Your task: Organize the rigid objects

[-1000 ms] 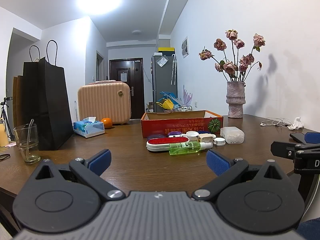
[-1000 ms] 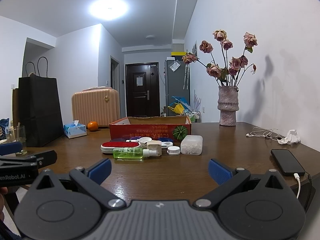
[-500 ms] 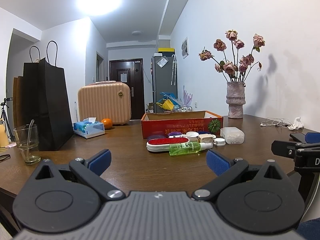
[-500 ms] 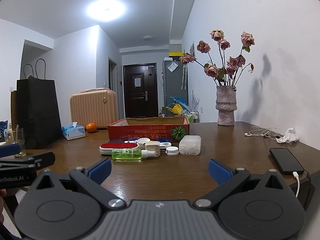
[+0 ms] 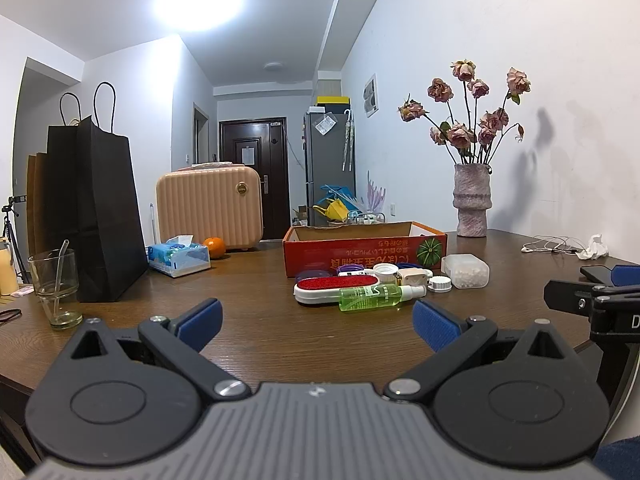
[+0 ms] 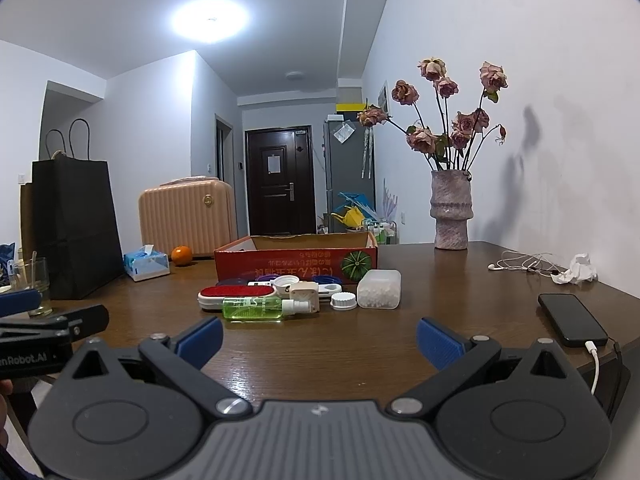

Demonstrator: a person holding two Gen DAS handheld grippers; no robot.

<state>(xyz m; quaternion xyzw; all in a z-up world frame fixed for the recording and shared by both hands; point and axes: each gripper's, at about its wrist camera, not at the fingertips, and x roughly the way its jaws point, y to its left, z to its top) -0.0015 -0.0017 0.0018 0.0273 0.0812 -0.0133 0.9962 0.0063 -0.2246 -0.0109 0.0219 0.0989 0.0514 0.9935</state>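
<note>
A red cardboard box (image 5: pixel 362 249) (image 6: pixel 296 261) stands open-topped in the middle of the brown table. In front of it lies a cluster: a red-and-white lint brush (image 5: pixel 336 286) (image 6: pixel 236 295), a green spray bottle (image 5: pixel 378 294) (image 6: pixel 260 307), a beige square case (image 6: pixel 304 295), white caps (image 6: pixel 343 302) and a clear plastic box of white beads (image 5: pixel 466 271) (image 6: pixel 379 289). My left gripper (image 5: pixel 316 322) and right gripper (image 6: pixel 318 334) both stand open and empty, short of the cluster near the table's front edge.
A black paper bag (image 5: pixel 96 216), a glass with a straw (image 5: pixel 56 282), a tissue pack (image 5: pixel 178 254), an orange (image 5: pixel 214 246) and a beige suitcase (image 5: pixel 210 206) stand left. A vase of dried roses (image 6: pixel 450 208), earphones (image 6: pixel 524 264) and a charging phone (image 6: pixel 570 318) are right.
The right wrist view has crept a little closer to the cluster and shifted slightly. The left gripper has barely moved. Both stay open.
</note>
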